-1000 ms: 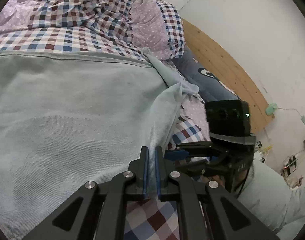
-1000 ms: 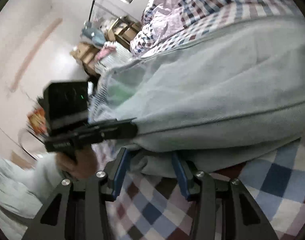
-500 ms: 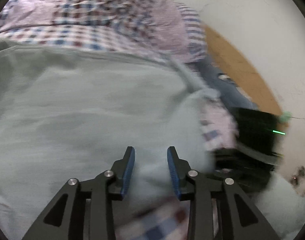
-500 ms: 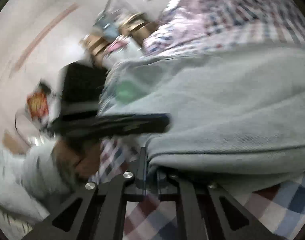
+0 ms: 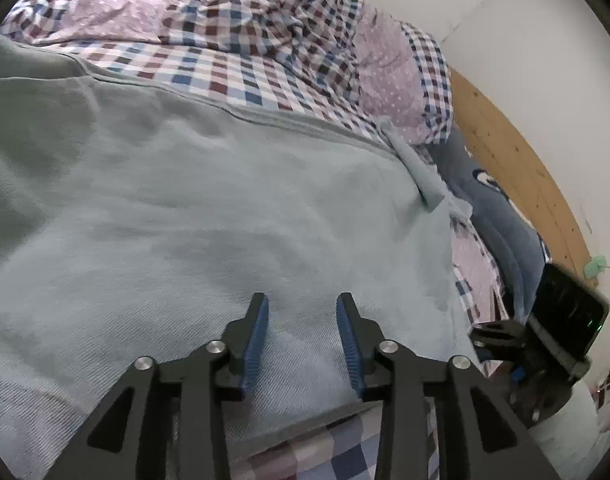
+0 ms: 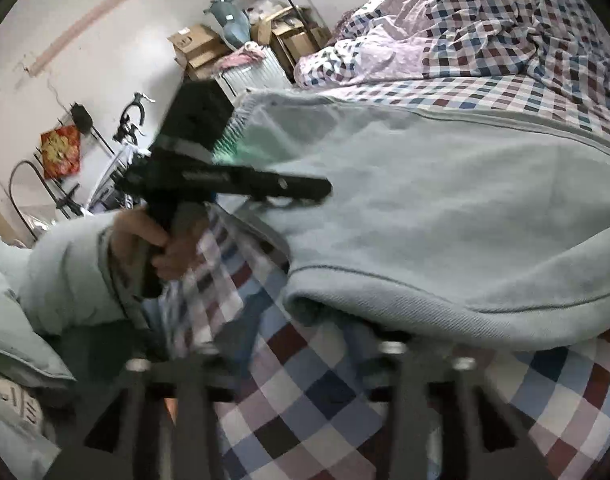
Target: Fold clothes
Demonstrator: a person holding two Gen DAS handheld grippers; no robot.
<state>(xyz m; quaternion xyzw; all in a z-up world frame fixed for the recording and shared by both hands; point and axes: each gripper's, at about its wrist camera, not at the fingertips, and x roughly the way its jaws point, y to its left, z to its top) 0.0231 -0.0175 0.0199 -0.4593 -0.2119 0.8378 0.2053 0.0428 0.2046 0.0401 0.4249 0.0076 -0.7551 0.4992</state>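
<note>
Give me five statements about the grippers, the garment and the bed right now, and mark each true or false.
1. The left gripper is open. True.
2. The garment is red. False: it is pale grey-green.
3. The garment lies on a checked bedsheet. True.
4. The left gripper pinches the garment's hem. False: its blue pads stand apart, over the cloth.
5. The headboard is metal. False: it looks wooden.

Checked bedsheet (image 5: 265, 76), red, blue and white, covering the bed. Rumpled checked quilt (image 5: 265, 4) with lilac dotted panels, heaped at the bed's far edge. Blue pillow (image 5: 493, 200) against the wooden headboard (image 5: 517, 168). Cardboard boxes (image 6: 197, 50) and a white radiator (image 6: 253, 74) along the wall. Red hanging (image 6: 61, 150) on the wall.
</note>
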